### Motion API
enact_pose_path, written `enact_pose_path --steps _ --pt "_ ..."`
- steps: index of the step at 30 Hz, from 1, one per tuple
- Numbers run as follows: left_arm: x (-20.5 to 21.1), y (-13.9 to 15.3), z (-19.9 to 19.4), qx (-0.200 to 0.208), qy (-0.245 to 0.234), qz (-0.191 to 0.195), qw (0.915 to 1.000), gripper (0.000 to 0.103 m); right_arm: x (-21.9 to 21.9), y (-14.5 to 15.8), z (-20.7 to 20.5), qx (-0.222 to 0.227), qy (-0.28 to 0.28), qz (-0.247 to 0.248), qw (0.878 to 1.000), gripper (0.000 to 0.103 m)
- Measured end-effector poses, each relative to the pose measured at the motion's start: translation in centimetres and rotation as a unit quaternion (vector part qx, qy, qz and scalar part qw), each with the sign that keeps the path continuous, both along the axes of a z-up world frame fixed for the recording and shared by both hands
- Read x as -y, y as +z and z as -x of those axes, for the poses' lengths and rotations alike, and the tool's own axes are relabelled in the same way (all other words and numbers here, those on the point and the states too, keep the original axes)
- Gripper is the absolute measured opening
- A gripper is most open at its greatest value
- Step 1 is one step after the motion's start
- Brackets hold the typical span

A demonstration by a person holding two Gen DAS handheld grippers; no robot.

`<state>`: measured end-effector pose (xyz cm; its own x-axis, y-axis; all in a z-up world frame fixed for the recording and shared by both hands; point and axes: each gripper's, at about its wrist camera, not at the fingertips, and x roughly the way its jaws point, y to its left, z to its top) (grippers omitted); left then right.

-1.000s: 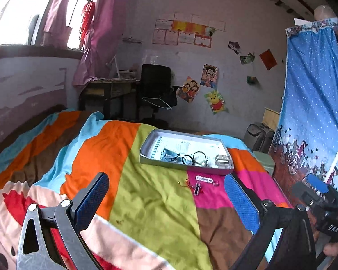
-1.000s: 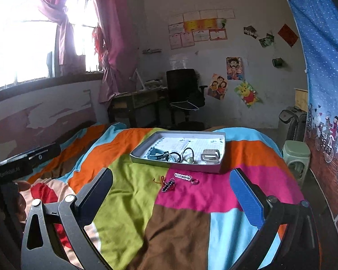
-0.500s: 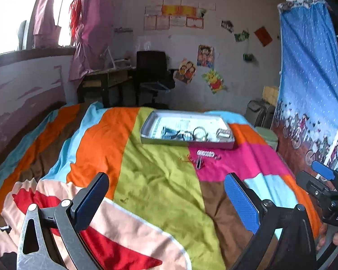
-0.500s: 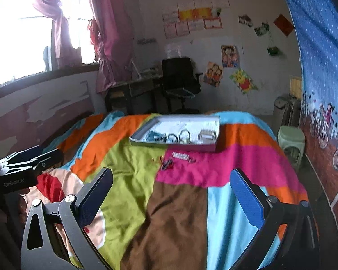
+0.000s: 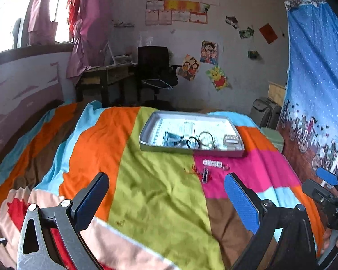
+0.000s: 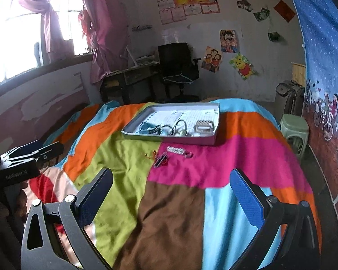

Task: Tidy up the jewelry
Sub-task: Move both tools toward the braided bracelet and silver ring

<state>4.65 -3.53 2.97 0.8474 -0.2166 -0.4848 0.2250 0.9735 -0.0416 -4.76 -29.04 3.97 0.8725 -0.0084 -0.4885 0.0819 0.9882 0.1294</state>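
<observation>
Both spread, empty grippers, left gripper (image 5: pixel 166 193) and right gripper (image 6: pixel 172 191), are drawn nearer; white beaded bracelet (image 5: pixel 212 163) and dark hair clip (image 5: pixel 205 175) lie well ahead, before the grey tin tray (image 5: pixel 191 147), on the open striped bed (image 5: pixel 157 202).

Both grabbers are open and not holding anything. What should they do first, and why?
Probably move the right gripper forward and down toward the white beaded piece lying loose on the pink patch of the blanket. It and the small dark piece sit outside the tray, which already holds other jewelry. Both grippers are open and well short of them.
</observation>
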Motion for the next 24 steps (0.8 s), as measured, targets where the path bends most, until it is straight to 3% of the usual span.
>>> enact_pose_path --steps 9,18,24 --pt "1.9 -2.5 -5.8 0.009 0.014 0.004 0.9999 0.103 1.8 -1.4 -5.7 0.028 -0.012 0.009 1.0 0.102" --pt "4.2 -7.4 -11.0 0.001 -0.026 -0.018 0.9995 0.103 3.9 -6.7 -13.3 -0.015 0.025 0.042 0.999 0.102" --pt "6.1 -10.5 -13.3 -0.018 -0.063 -0.016 0.9977 0.103 6.2 -9.3 -16.3 -0.039 0.028 0.018 0.999 0.102"
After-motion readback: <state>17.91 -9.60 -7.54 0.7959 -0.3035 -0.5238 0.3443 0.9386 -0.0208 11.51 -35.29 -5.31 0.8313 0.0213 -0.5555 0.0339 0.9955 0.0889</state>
